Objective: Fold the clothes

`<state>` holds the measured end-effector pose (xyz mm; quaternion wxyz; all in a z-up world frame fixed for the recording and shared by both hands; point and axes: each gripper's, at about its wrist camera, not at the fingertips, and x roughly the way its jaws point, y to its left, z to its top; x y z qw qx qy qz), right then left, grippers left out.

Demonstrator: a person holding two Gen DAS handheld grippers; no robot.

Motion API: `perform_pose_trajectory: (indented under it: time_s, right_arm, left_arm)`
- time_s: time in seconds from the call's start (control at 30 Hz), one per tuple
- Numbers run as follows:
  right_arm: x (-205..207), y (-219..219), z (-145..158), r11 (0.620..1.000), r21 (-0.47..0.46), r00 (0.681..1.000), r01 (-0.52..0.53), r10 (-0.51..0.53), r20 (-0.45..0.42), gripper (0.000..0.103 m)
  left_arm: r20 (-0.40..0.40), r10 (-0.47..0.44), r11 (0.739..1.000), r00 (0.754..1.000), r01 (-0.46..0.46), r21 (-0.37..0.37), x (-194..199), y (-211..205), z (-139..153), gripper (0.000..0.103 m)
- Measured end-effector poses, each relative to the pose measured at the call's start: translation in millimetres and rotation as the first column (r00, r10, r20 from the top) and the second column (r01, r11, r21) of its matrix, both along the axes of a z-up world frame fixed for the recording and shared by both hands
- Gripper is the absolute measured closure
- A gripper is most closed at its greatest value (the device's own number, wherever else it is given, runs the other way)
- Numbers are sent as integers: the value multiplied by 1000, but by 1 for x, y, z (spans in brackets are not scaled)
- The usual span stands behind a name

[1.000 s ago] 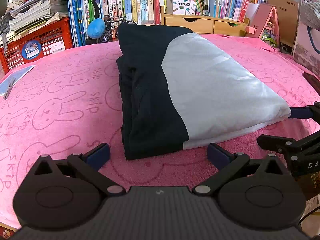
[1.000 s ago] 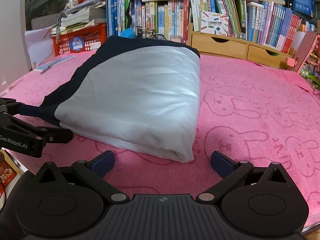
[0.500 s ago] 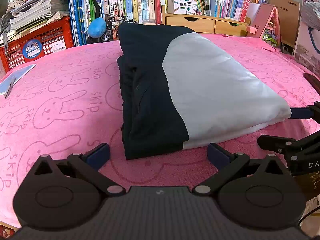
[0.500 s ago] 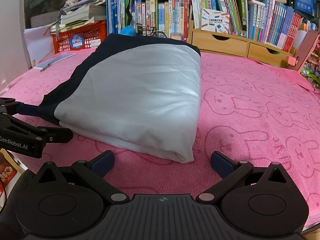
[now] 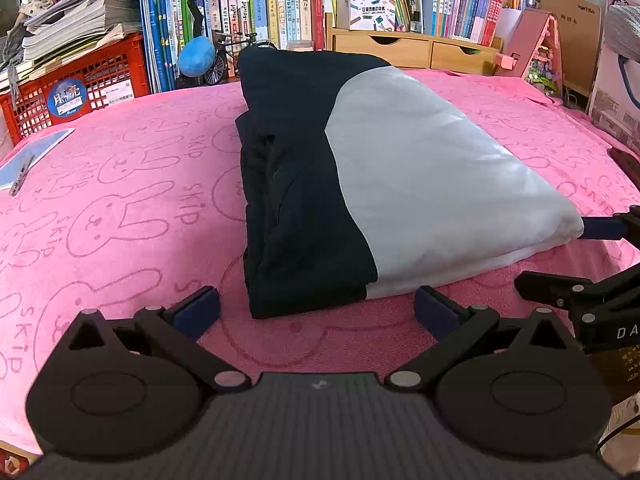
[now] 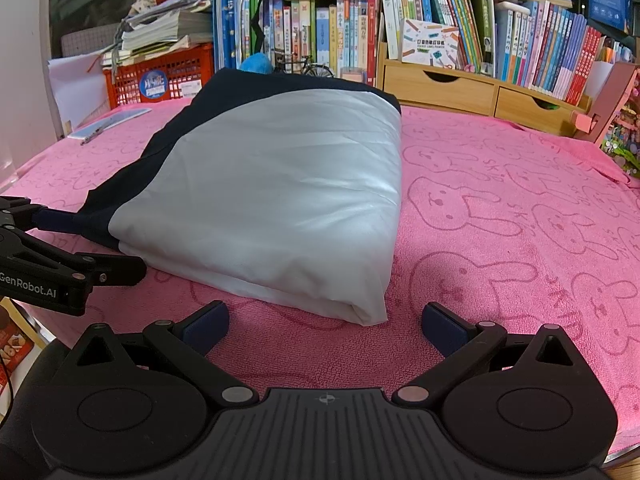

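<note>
Nothing much differs from a second ago — the folded garment lies where it lay, in the middle of the pink rabbit-print towel, and both tools hold their places. Left gripper and right gripper are spread wide at its near edge, grasping nothing. The bundle is a thick, neat rectangle — dark navy on its left side, pale grey on its right.

i see the surface under a pink bunny towel, bearing the folded garment and a notebook.
</note>
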<state>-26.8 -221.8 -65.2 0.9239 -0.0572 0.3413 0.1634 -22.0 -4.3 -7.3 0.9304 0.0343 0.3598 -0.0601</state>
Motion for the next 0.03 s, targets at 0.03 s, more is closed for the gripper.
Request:
perform_pose_trajectory:
  time_s: [0.03]
  right_arm:
    - [0, 0, 0, 1000, 0, 1000, 0, 0, 0, 0]
  left_arm:
    - [0, 0, 1000, 1000, 0, 0, 0, 0, 0, 0]
